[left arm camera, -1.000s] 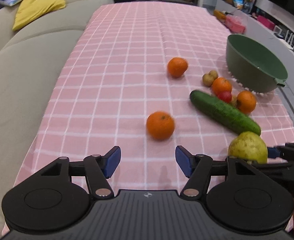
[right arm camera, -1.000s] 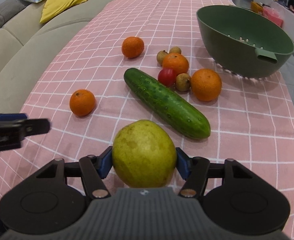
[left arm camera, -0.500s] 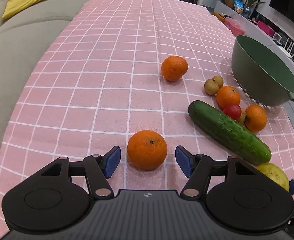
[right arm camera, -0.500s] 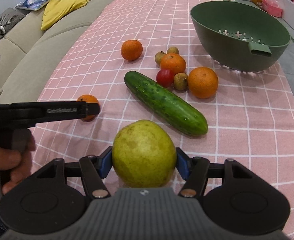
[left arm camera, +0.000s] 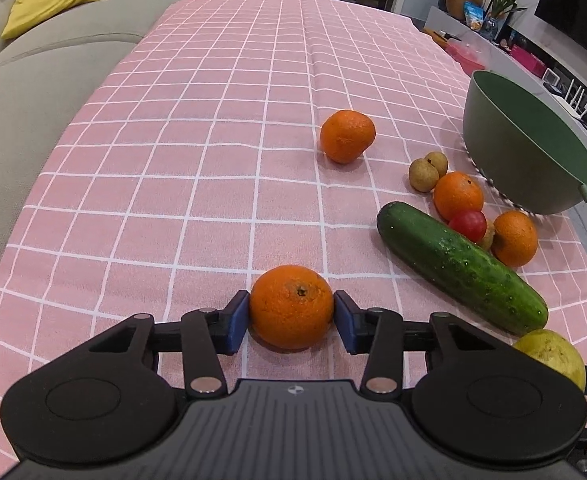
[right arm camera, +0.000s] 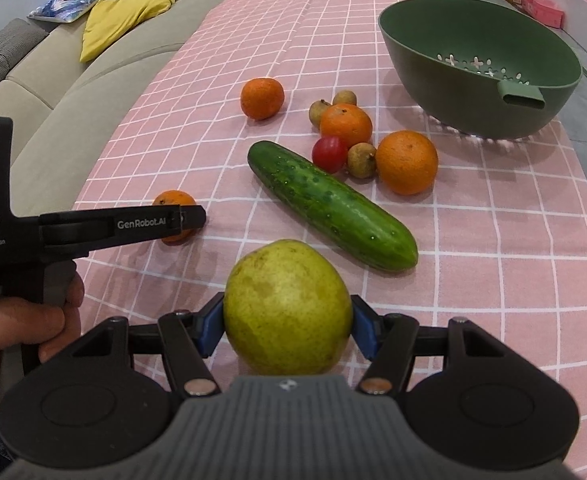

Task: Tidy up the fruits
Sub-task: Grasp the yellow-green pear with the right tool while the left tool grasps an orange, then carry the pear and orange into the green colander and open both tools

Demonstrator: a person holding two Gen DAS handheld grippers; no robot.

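Note:
My left gripper (left arm camera: pixel 291 316) has its blue pads against both sides of an orange (left arm camera: pixel 291 306) that rests on the pink checked cloth. The same orange (right arm camera: pixel 172 200) shows partly behind the left gripper's finger (right arm camera: pixel 133 226) in the right wrist view. My right gripper (right arm camera: pixel 287 326) is shut on a yellow-green pear (right arm camera: pixel 288 306), held low over the cloth; the pear (left arm camera: pixel 551 350) also shows at the lower right of the left wrist view. A green colander bowl (right arm camera: pixel 481 64) stands at the far right.
A cucumber (right arm camera: pixel 329 202) lies diagonally ahead of the pear. Beyond it sit three oranges (right arm camera: pixel 406 161), a red tomato (right arm camera: pixel 329 153) and small brown fruits (right arm camera: pixel 360 154). A beige sofa (left arm camera: pixel 33 80) runs along the table's left edge.
My left gripper has moved forward and down to the near orange and closed its pads onto it. My right gripper keeps holding the pear, nearly still.

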